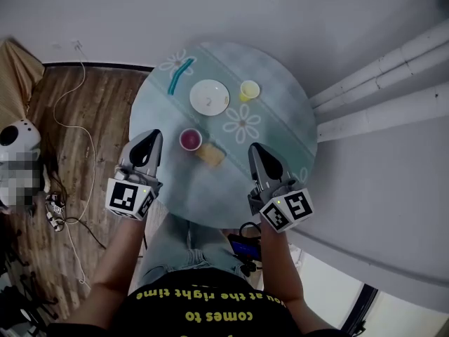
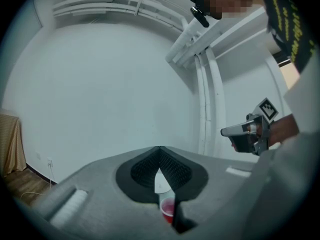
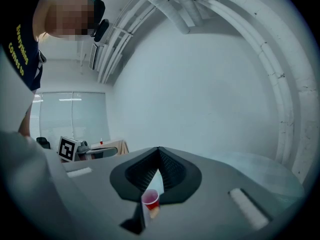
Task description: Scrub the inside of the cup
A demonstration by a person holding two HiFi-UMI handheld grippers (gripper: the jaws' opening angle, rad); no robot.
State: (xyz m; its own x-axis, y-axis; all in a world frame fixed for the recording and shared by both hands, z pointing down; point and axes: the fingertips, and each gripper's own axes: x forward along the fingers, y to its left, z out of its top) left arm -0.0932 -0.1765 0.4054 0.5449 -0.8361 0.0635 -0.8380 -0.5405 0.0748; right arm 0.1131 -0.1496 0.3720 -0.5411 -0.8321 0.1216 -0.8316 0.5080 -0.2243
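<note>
Both grippers are hovering over the near side of the round table (image 1: 287, 111), and the left gripper (image 1: 151, 136) and the right gripper (image 1: 253, 149) are each showing jaws pressed together with nothing between them. The red cup (image 1: 190, 140) is standing on the cloth between the two, nearer the left one, with the sponge (image 1: 210, 154) lying just beside it on the right. The cup is sitting upright, its long axis vertical and its open mouth facing straight up. The sponge is lying flat, its longer side running diagonally away from the cup toward the right gripper. The step in hand is looking like the approach. To do it well, the jaws are needing to spread before they arrive. The left one is best placed to pinch the cup's wall low down and steady it, while the right one takes the sponge by its narrow sides, so a free end can go down into the mouth. A yellow cup (image 1: 249, 90) is also standing farther back beside a white plate (image 1: 209, 97) (possibly a second cup to scrub, though the red one seems the likelier target).
</note>
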